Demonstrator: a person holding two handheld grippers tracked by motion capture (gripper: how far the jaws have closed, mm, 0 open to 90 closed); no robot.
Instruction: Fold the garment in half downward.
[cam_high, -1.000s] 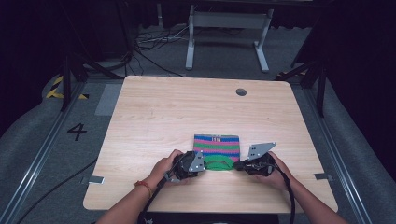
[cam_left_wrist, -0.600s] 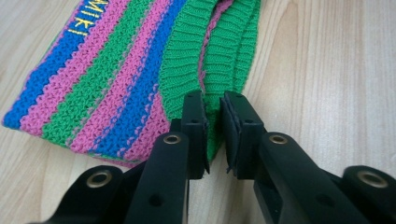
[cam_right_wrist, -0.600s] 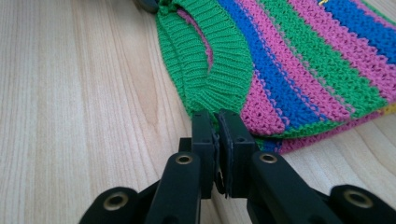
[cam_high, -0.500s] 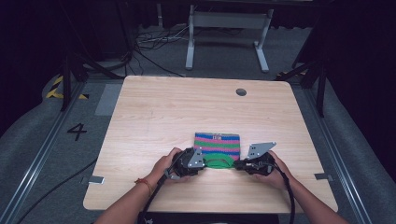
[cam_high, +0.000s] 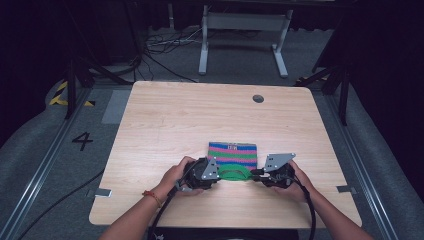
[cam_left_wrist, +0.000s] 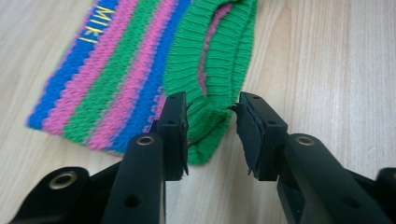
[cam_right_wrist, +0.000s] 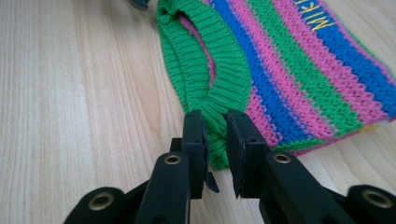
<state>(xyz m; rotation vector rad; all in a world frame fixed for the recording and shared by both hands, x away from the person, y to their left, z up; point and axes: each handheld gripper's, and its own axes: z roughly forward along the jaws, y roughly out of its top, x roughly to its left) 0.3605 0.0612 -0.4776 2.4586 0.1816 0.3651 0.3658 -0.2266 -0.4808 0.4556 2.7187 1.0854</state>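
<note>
High view: a light wooden desk (cam_high: 170, 125) carries a small knitted garment (cam_high: 233, 153) near the front edge, a little right of the middle.
Garment: flat on the desk, striped in blue, pink and green; yellow letters sit on a blue stripe.
Green band: a ribbed green band (cam_high: 235, 173) edges the garment on the side toward the front edge, and gapes a little to show pink inside.
Left gripper (cam_high: 216, 176): held in the person's left hand (cam_high: 176, 175) at the left end of the band.
Left jaws: in the left gripper view, spread apart on either side of the band's end (cam_left_wrist: 208, 123); the left-hand jaw lies against the knit, the other stands just clear.
Right gripper (cam_high: 255, 173): held in the right hand (cam_high: 296, 180) at the band's right end.
Right jaws: in the right gripper view, nearly together, pinching the band's corner (cam_right_wrist: 215, 128).
Desk hole: a round dark hole (cam_high: 258, 98) lies near the back edge.
</note>
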